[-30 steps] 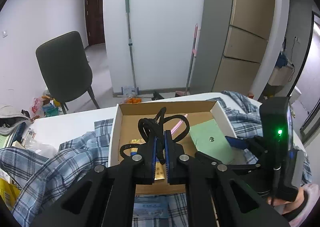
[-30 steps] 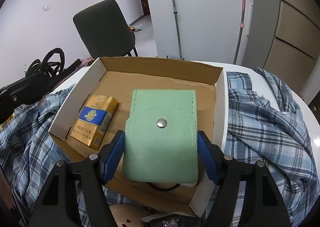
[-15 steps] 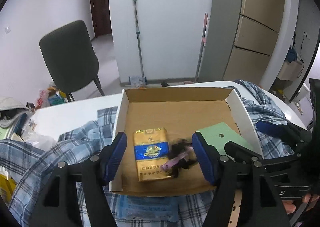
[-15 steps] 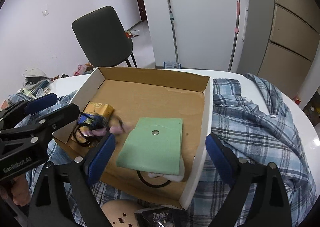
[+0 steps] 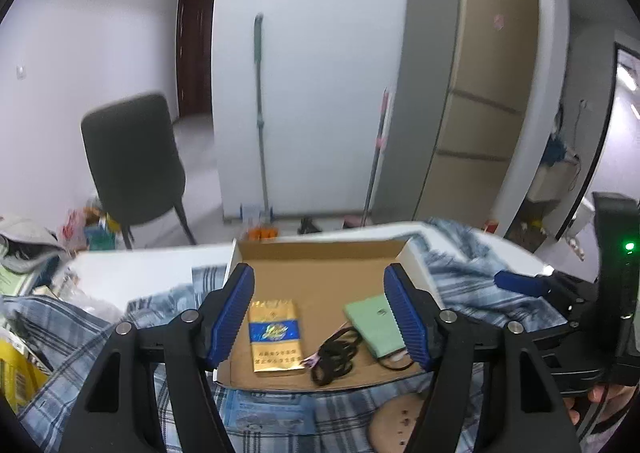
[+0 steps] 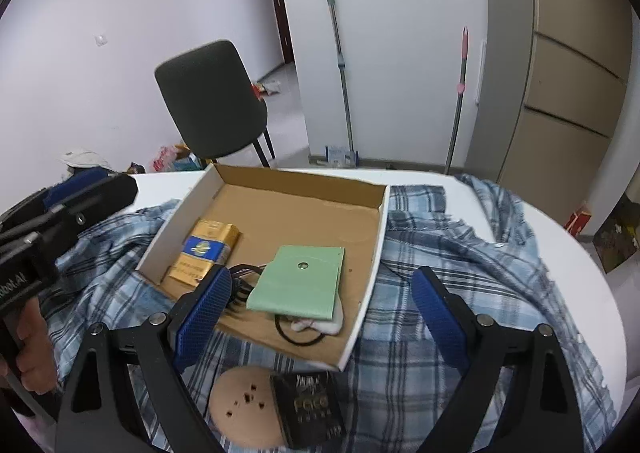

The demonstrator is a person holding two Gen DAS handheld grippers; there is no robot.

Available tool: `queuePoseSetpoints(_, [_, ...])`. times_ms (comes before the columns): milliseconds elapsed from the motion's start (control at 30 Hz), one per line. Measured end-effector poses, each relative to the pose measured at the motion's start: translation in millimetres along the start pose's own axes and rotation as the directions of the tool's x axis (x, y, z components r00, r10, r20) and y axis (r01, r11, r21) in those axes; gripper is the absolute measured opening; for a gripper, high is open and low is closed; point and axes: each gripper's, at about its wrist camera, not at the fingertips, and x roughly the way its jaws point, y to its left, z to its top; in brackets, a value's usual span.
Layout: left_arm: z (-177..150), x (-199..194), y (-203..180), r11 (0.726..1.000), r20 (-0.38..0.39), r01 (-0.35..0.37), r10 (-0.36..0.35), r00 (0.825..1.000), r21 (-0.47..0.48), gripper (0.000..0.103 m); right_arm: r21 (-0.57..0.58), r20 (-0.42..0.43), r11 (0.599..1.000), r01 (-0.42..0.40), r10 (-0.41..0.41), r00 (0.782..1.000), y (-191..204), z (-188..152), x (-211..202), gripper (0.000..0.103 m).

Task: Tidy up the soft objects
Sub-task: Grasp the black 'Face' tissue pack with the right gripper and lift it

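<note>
Left wrist view: left gripper [image 5: 320, 315] jaws wide apart, nothing between the pads, held above the near edge of the cardboard box [image 5: 320, 249]. Inside the box, straight ahead between the fingers: gold cigarette pack [image 5: 274, 335] on the left, flat, long axis running away from the camera. Black hair ties [image 5: 336, 353] bunched just right of the pack, touching its near right corner, with a bit of pink on them. Green pouch [image 5: 374, 327] farther right, partly hidden behind the right finger, long axis angled toward the far left. A black loop [image 5: 394, 363] sticks out from under its near edge. Box sits on a plaid shirt [image 5: 100, 325] spread over a white table [image 5: 132, 269]. Right gripper [image 5: 520, 285] visible at the right edge, over the shirt, outside the box.

Right wrist view: right gripper [image 6: 320, 317] jaws also spread wide, empty, hovering over the box's [image 6: 380, 237] near right corner. Green pouch [image 6: 302, 281] lies flat, snap button up, just ahead of the left pad, flap end toward the far wall. Hair ties [image 6: 240, 281] between pouch and pack, partly behind the left pad. Cigarette pack [image 6: 204, 253] against the left wall, tilted, long axis near to far. White soft item [image 6: 320, 323] peeks from under the pouch's near edge. Tan round pad [image 6: 244, 405] and a dark packet [image 6: 308, 409] lie on the shirt [image 6: 460, 253] in front of the box. Left gripper [image 6: 60, 209] at the far left, hand [image 6: 28, 349] below it.
</note>
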Motion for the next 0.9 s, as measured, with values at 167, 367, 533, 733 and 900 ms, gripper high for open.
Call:
queuePoseSetpoints(167, [-10.1,-52.3,-16.8,0.999,0.186,0.037,-0.043,0.982,0.034,0.091,-0.037,0.057,0.999,-0.035,0.037,0.998,2.2,-10.1,-31.8,0.091])
queuePoseSetpoints(367, [-32.6,-74.6,-31.6,0.996,0.252,0.04,-0.059,0.966,0.078,0.103,-0.015,0.106,0.997,-0.077,0.078,0.991,-5.6,-32.1,-54.4,0.091])
queuePoseSetpoints(533, [-59.1,-76.8,-32.0,0.995,0.259,0.063,-0.08,0.963,0.073,0.103,-0.002,0.121,0.996,-0.092,0.091,0.988,-12.8,-49.0,-54.5,0.091])
queuePoseSetpoints(733, [-84.5,-57.2,-22.9,0.995,0.242,0.095,-0.099,0.965,0.027,0.103,-0.004,0.088,0.994,-0.112,0.112,0.99,-19.4,-64.7,-32.0,0.085])
queuePoseSetpoints(900, [-93.8,-38.8,-22.6,0.996,0.194,0.08,-0.086,0.977,0.037,0.103,0.013,0.004,0.987,-0.161,0.161,0.987,-25.4,-73.5,-7.6,0.067])
